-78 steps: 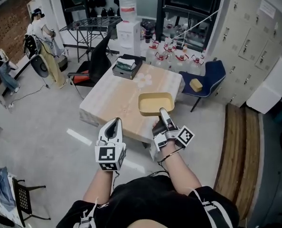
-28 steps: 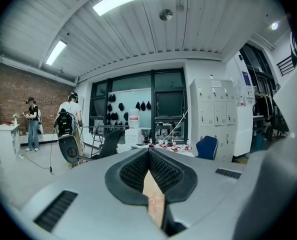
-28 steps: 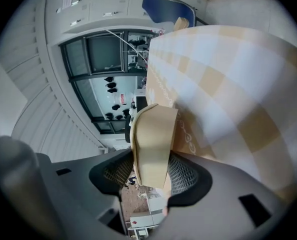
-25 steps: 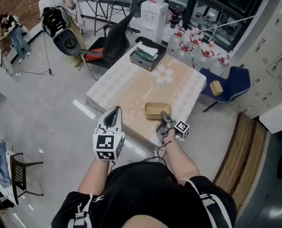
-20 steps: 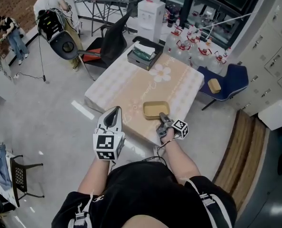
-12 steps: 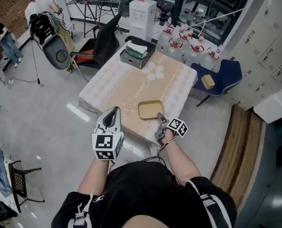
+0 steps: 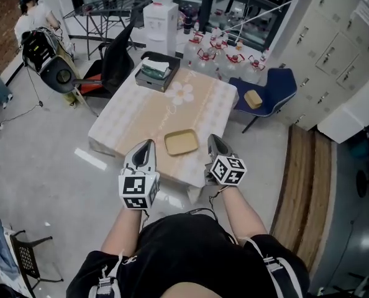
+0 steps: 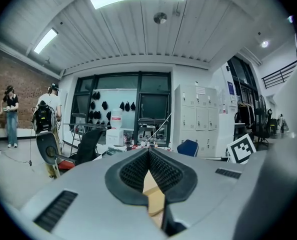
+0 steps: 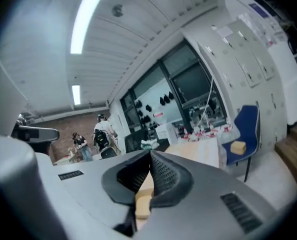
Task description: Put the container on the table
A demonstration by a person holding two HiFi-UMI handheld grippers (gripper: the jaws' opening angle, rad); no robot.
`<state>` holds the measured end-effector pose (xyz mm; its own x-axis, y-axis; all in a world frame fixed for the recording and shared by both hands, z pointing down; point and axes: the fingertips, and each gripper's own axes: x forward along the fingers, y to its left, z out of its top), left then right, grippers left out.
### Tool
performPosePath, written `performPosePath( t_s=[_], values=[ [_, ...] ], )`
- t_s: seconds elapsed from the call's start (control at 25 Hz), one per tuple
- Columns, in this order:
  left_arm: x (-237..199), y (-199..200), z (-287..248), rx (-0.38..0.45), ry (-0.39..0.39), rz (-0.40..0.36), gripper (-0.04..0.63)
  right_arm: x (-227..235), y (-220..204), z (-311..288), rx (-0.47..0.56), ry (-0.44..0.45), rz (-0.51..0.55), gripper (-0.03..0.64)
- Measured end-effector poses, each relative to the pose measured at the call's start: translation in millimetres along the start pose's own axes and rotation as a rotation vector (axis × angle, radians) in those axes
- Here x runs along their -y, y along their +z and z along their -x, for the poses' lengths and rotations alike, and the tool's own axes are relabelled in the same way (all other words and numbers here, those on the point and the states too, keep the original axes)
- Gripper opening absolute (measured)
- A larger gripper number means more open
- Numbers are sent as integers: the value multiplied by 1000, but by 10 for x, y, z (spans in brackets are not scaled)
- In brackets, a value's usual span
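The container point(image 7: 181, 142) sits on the table point(image 7: 128, 123) near its front edge. The left gripper point(image 7: 147, 145) and right gripper point(image 7: 213, 139) hover empty, jaws pressed together. A careless sweep by either could knock it off.

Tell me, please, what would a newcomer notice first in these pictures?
A shallow yellow container sits alone near the front edge of the pale table. In the foreground, the left tool and the right tool hang apart from it, both shut and empty. A blue chair stands at the table's right.
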<state>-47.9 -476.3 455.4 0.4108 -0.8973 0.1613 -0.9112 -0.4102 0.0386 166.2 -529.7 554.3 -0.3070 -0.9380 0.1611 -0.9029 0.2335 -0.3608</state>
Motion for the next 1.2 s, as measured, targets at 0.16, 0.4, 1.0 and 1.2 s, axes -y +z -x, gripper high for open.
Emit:
performPosePath(
  t_s=[0.16,0.4,1.0,1.2],
  values=[
    [145,34,-38,7,-32,-6,12,-248,538,316,147,-3,200,12],
    [270,56,-62,13,-56,-10,12,-421,893,606,244,-26,269,12],
    [157,139,-42,38,-88,4,12,-640,952,603,264,-29,234,14],
    [33,114,-79,40,-98,28,12,-762,891,497,264,-22,221,14]
  ],
)
